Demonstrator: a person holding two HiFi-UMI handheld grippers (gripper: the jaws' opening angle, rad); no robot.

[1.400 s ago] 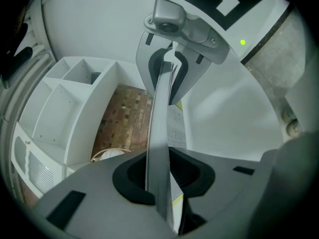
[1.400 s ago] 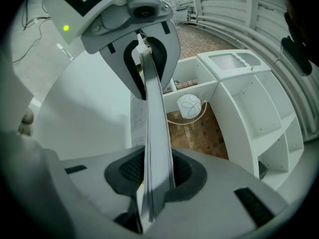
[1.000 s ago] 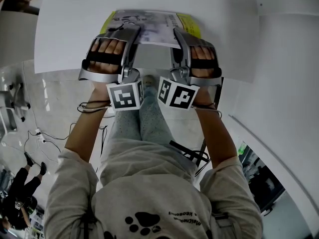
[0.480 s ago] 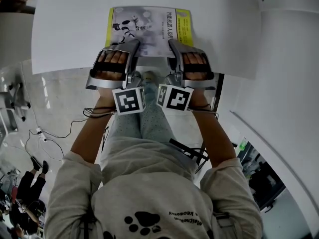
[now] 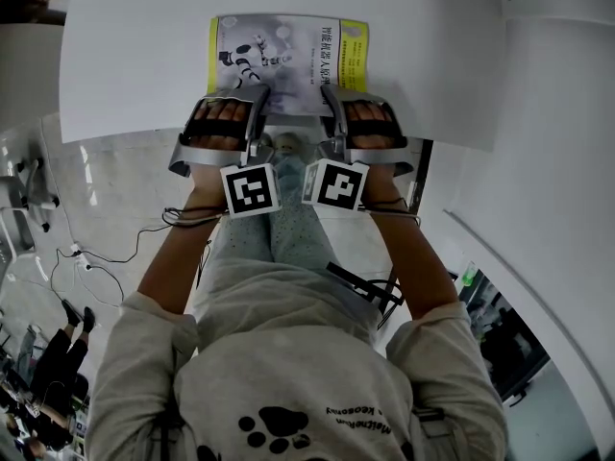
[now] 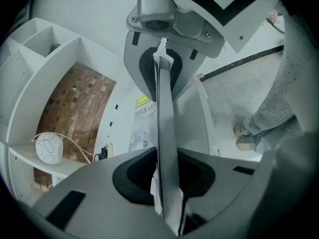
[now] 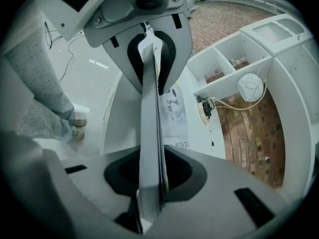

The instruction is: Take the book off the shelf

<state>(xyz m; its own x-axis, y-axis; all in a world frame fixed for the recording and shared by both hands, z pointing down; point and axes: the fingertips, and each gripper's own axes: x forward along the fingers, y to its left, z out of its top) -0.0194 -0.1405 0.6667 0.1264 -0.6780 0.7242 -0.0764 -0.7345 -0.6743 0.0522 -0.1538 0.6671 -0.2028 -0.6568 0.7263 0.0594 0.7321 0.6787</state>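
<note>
In the head view a thin book (image 5: 288,60) with a grey cover and yellow strips lies flat over the white table (image 5: 135,65). My left gripper (image 5: 258,101) is shut on its near edge at the left, and my right gripper (image 5: 328,101) is shut on the same edge at the right. The left gripper view has the book (image 6: 167,148) edge-on between the jaws of the left gripper (image 6: 162,128). In the right gripper view the pages (image 7: 151,148) are likewise clamped in the right gripper (image 7: 152,128). Whether the far edge rests on the table I cannot tell.
A white shelf unit (image 6: 45,78) with open compartments stands against a brick wall (image 6: 79,108), with a round white object on a cable (image 6: 49,147) in it. A pen (image 6: 113,114) lies on the table. Cables (image 5: 86,257) trail on the floor, and people (image 5: 48,373) stand at lower left.
Both grippers have sunk with the book and tipped downward. The book has levelled out over the table, so more of its cover shows. Both grips are unchanged.
</note>
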